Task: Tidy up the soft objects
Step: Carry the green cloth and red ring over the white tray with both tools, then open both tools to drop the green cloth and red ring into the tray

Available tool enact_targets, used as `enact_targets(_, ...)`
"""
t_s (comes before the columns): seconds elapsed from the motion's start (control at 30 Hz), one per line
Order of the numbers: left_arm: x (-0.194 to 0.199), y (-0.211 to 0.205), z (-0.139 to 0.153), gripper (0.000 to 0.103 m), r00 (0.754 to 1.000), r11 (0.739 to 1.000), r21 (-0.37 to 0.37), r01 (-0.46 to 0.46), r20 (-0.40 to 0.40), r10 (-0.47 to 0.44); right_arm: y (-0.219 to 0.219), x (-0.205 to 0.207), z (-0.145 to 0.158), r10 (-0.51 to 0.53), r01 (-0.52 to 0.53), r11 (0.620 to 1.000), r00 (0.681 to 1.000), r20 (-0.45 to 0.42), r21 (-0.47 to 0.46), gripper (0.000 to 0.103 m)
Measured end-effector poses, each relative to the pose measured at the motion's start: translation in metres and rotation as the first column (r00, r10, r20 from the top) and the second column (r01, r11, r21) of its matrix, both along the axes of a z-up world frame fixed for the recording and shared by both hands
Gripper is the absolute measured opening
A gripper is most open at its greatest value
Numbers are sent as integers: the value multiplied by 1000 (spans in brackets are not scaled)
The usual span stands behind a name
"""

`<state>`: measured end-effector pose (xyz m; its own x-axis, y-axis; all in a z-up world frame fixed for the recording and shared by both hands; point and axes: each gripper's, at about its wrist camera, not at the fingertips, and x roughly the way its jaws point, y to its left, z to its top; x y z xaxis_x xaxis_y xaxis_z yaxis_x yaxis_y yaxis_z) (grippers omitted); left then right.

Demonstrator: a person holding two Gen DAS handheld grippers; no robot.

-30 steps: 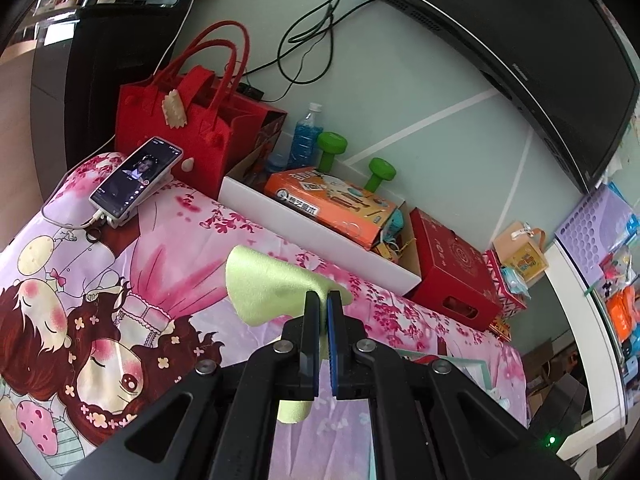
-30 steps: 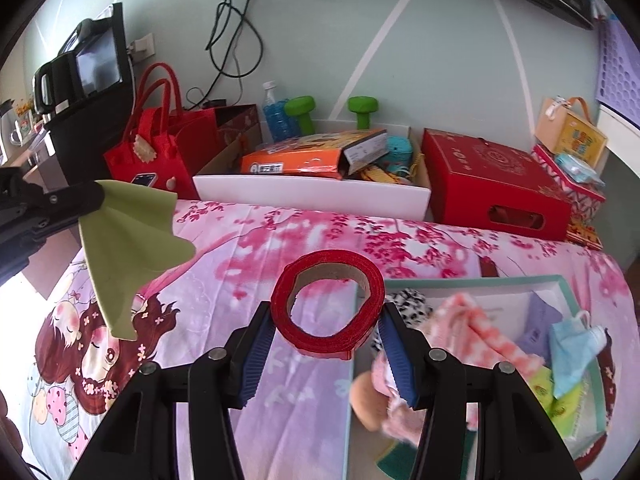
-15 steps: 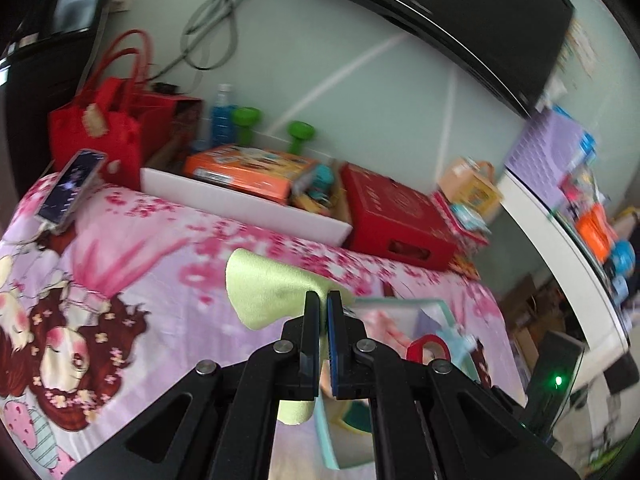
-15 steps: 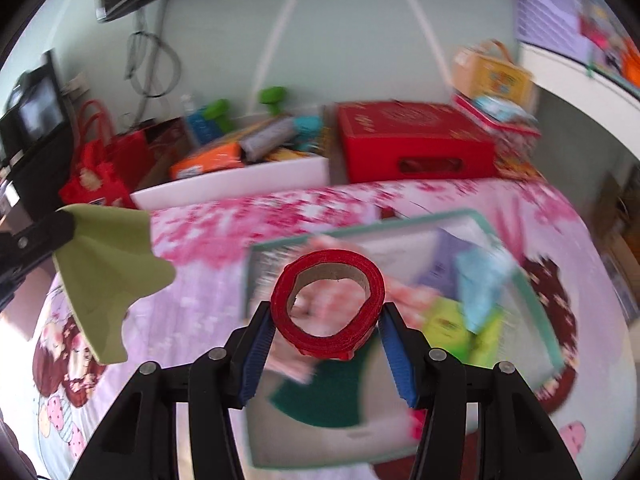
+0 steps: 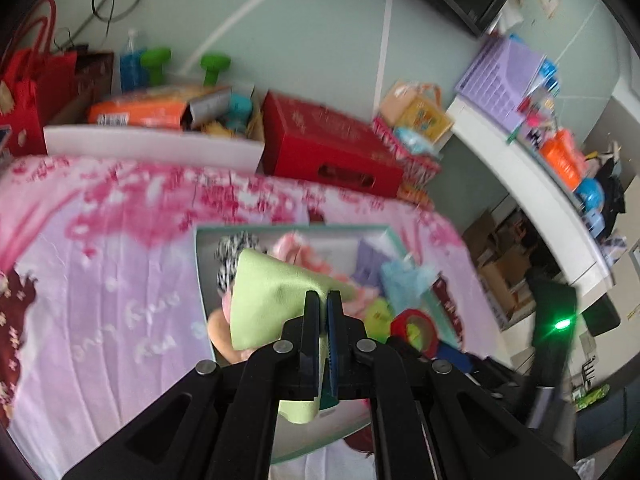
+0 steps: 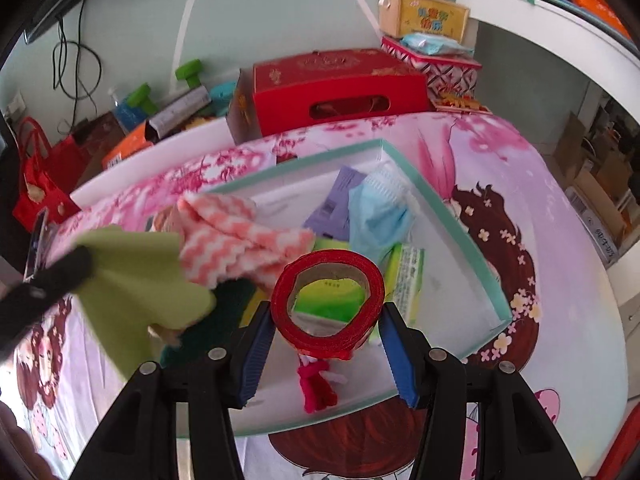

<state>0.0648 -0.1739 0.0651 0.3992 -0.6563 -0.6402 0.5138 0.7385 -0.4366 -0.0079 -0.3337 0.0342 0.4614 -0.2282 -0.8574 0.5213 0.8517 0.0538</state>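
My left gripper (image 5: pixel 323 300) is shut on a light green cloth (image 5: pixel 268 304) and holds it above the left part of a white box with a teal rim (image 6: pixel 448 208); the cloth also shows in the right wrist view (image 6: pixel 136 288). My right gripper (image 6: pixel 326 316) is shut on a red tape roll (image 6: pixel 328 304) and holds it over the box's middle. The box holds a pink-and-white zigzag cloth (image 6: pixel 236 236), a blue face mask (image 6: pixel 376 216), a purple packet (image 6: pixel 340 200), green tissue packs (image 6: pixel 408 276) and a small red fabric piece (image 6: pixel 316 384).
The box lies on a bed with a pink cartoon sheet (image 6: pixel 500 160). Behind the bed stand a red gift box (image 6: pixel 340 84), a white tray of clutter (image 5: pixel 152 144), green dumbbells (image 5: pixel 212 66) and a red bag (image 6: pixel 40 176). A white shelf (image 5: pixel 532 184) runs on the right.
Both grippers have swung right and moved over the box. The green cloth now hangs over the box's left part, and the tape roll is closer above its contents.
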Motion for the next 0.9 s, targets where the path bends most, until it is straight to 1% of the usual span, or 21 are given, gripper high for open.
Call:
enact_targets(0.07, 3, -7, -15, 3, 1000, 1000, 25, 5, -28, -4, 3, 3, -5, 18, -18, 1000, 1000, -13, 9, 57)
enact_targets(0.13, 7, -14, -32, 3, 997, 998, 57, 8, -72, -4, 5, 6, -10, 30, -30, 999, 999, -26, 14, 57)
enact_targets(0.3, 9, -20, -57, 3, 992, 993, 119, 9, -125, 6, 10, 12, -22, 54, -53, 998, 997, -63, 32, 57)
enact_targets(0.4, 11, -19, -64, 3, 988, 992, 126, 12, -153, 8, 11, 13, -25, 61, -59, 998, 995, -79, 28, 57)
enact_targets(0.47, 10, -18, -61, 5, 988, 992, 124, 13, -157, 6, 11, 12, -23, 62, -60, 998, 995, -80, 27, 57)
enact_targets(0.5, 9, -17, -59, 8, 987, 992, 129, 11, -158, 10, 11, 12, -23, 62, -60, 998, 995, -80, 29, 58)
enact_targets(0.53, 9, -15, -58, 12, 987, 991, 137, 11, -162, 12, 11, 11, -23, 61, -58, 998, 995, -82, 32, 59)
enact_targets(0.57, 10, -15, -58, 16, 986, 990, 143, 11, -167, 14, 10, 11, -23, 59, -56, 998, 995, -85, 33, 62)
enact_targets(0.6, 10, -13, -57, 26, 985, 989, 149, 8, -174, 18, 10, 11, -23, 56, -54, 998, 995, -88, 31, 66)
enact_targets(0.63, 9, -10, -56, 34, 983, 988, 152, 6, -180, 21, 10, 11, -22, 55, -53, 998, 994, -90, 29, 66)
enact_targets(0.73, 5, -3, -51, 38, 983, 988, 156, -9, -177, 37, 10, 10, -20, 51, -49, 998, 995, -91, 25, 67)
enact_targets(0.77, 4, -1, -49, 39, 984, 987, 158, -10, -172, 37, 10, 10, -20, 51, -49, 999, 994, -91, 24, 69)
enact_targets(0.8, 3, 0, -48, 41, 985, 987, 161, -10, -170, 38, 10, 9, -19, 52, -50, 998, 994, -91, 23, 74)
enact_targets(0.87, 0, 5, -45, 46, 984, 986, 167, -21, -170, 50, 12, 7, -18, 56, -55, 998, 994, -92, 19, 80)
enact_targets(0.9, -2, 8, -44, 53, 984, 986, 166, -30, -170, 59, 13, 7, -17, 58, -57, 998, 994, -94, 15, 80)
